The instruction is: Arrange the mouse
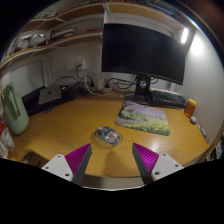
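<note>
Wooden and warm orange-brown, the desk (70,125) is spreading out ahead of you and filling most of the view. You are holding the gripper (110,162) above its near edge, and the two fingers are standing spread apart with bare desk showing between their pink pads (76,158).

Far to the left, a pale green container (14,110) is standing at the desk's edge, with a dark flat item (50,95) lying behind it; its kind is hard to make out. Shelves (45,38) are running along the wall above that side.

Just ahead of the fingers, a little right of the gap's middle, the mouse (107,134) is resting on the wood, small and greyish, its shape too blurred to tell which way it is pointing. Beside it to the right, a patterned mouse mat (145,117) is lying flat, apart from the mouse. Behind these a large dark monitor (143,50) is standing on its foot, cables trailing at the wall. Farthest right, an orange object (191,106) is sitting, too small to identify.
</note>
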Tool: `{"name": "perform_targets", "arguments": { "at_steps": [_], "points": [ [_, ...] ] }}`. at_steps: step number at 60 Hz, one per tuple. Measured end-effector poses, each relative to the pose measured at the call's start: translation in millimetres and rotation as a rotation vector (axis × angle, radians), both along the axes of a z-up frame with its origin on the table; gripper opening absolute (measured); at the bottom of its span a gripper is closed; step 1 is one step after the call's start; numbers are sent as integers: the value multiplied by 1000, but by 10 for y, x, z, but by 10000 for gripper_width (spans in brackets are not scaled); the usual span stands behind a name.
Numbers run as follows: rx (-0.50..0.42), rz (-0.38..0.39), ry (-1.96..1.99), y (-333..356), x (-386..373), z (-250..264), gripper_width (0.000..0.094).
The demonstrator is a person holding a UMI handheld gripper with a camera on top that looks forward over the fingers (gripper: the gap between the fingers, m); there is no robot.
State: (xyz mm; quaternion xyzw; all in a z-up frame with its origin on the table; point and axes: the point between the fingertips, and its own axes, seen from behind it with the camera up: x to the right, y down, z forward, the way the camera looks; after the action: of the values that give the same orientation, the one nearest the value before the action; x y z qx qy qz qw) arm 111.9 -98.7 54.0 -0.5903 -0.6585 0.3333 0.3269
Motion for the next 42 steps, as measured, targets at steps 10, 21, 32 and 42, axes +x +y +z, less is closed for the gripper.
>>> {"name": "perform_targets", "arguments": {
  "at_steps": [10, 21, 32, 42],
  "points": [
    [-3, -15, 2, -19, -393, -260, 848],
    [15, -14, -2, 12, -780, -496, 848],
    [13, -18, 2, 28, -1065, -565, 863],
    [22, -42, -3, 94, -1250, -601, 865]
  ]
}}
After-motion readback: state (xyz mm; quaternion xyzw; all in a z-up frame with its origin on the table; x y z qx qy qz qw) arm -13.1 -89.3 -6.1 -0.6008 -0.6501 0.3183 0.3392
